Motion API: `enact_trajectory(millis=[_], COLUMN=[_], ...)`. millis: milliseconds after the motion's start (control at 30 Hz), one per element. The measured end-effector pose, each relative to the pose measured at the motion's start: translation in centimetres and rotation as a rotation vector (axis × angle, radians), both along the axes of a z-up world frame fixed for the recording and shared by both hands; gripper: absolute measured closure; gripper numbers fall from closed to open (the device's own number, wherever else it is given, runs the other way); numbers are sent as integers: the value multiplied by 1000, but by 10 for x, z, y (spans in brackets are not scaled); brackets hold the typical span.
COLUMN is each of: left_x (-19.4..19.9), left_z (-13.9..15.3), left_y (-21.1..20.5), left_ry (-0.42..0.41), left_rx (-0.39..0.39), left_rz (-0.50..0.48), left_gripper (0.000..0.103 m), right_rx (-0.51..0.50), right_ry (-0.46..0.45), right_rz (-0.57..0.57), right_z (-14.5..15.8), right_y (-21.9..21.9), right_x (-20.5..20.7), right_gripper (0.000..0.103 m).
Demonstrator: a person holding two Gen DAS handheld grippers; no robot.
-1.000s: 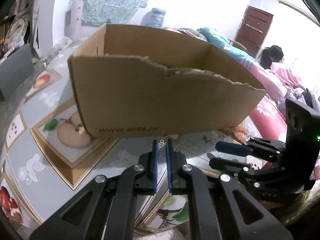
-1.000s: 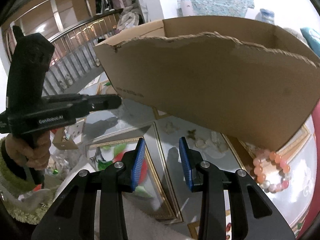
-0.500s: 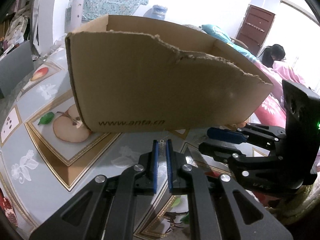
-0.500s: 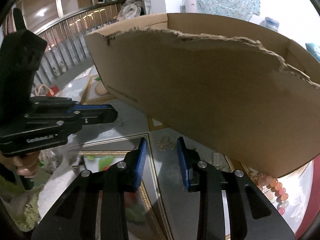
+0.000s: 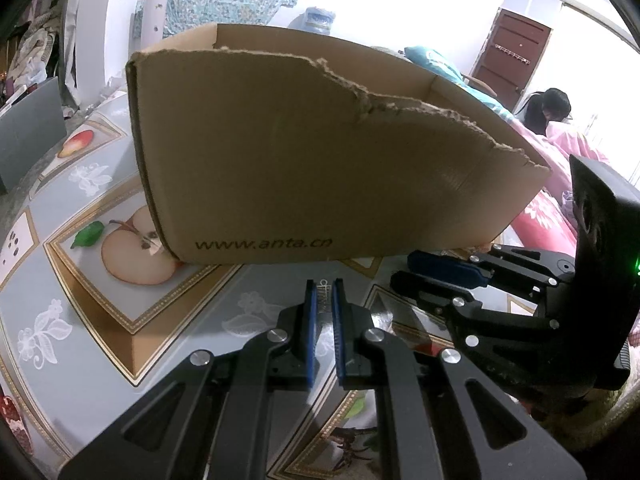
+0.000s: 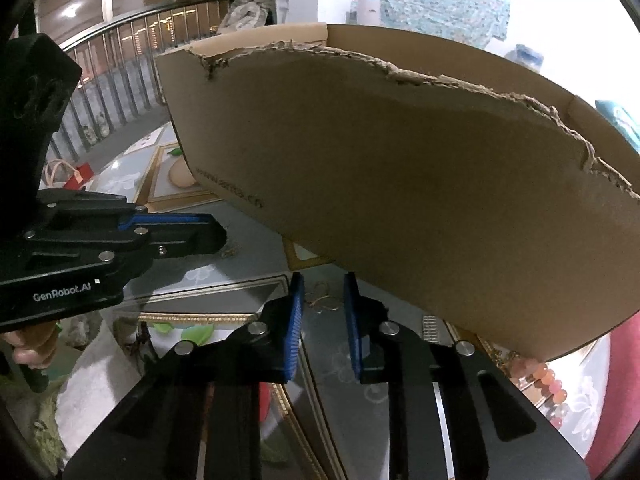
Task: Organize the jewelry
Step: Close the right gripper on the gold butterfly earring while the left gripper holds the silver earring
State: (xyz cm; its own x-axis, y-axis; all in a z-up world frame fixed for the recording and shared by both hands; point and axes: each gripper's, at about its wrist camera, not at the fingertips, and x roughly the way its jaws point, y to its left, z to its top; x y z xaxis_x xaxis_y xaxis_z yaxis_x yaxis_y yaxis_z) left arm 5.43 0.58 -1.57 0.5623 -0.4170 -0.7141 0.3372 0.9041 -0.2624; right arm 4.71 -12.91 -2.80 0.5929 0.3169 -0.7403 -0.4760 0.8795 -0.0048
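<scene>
A torn brown cardboard box stands on the glass table; it also fills the right wrist view. My left gripper is shut on a thin silver jewelry piece, low in front of the box. My right gripper is open, just above a small gold chain piece on the table by the box's base. A pink bead bracelet lies at the box's right corner. A small silver strip lies under the box edge.
The table has a fruit-pattern cover under glass. The right gripper's body sits close to the right of my left gripper. The left gripper's body is at the left in the right wrist view. A person sits far right.
Both grippers moved closer to the box and lower toward the table. The right gripper came over the gold chain piece. The left stays shut on the silver piece.
</scene>
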Motion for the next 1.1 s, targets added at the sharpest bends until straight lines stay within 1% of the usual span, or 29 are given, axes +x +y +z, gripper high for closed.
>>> enact_trajectory(millis=[367,467,533,700,800,833,867,1000,1100], left_x=[0,0,0,0,-1,0,0,-1,-2], left_z=[-2,-2,-2,-1,-1,-1,0,0,0], left_y=[-1,-1,-1,-2,-2,-1,-1,-1,-1], left_ry=[0,-1,0,-1,-2,-2,-2,0,0], left_rx=[4,4,3,7,7,7,7,6,7], left_rz=[0,1,0,1,1,1,1,2,2], left_gripper=[96,96,96,96,96,96,96,96,96], right_rx=[22,28,29,48,53,53,53,34,-3], right_ry=[11,13,17,21,22,23,24,43,19], right_rz=[-1,3,5,8,-4,-6,-9,-2,3], right_z=[-1,0,0,4,6,6,6,0,0], right_y=[2,0,-1,-3,-4,-4,-4,0,6], right_x=[4,4,3,0,-1,-1,-1,0,-2], right_gripper=[85,89,94,94,84,79,77,76,77])
